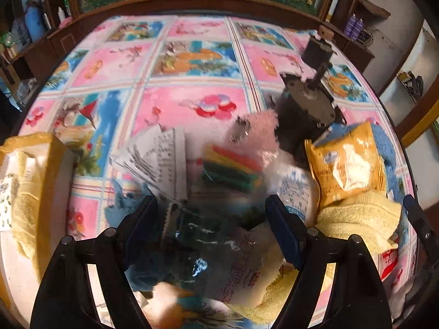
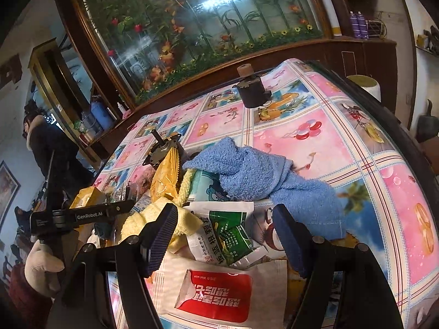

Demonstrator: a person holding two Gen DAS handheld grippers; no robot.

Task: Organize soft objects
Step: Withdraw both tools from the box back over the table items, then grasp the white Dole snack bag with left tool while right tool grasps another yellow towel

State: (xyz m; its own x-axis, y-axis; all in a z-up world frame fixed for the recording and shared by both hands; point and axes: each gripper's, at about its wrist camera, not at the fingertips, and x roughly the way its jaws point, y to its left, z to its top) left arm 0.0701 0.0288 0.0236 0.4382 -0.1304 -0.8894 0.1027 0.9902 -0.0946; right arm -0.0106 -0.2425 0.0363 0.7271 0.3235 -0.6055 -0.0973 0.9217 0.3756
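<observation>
Patterned tablecloth (image 2: 343, 137) bears blue towel (image 2: 247, 170); both tools gape.

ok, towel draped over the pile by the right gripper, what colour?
Light blue terry towel, plain with no print. Clearest in the right wrist view.

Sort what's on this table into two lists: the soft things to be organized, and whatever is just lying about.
For the job:
- blue towel
- yellow towel
- pink fluffy item
- stack of coloured cloths

Lying about:
- yellow snack bag
- green and white sachet
- red and white packet
- printed paper
- two dark metal parts
</observation>
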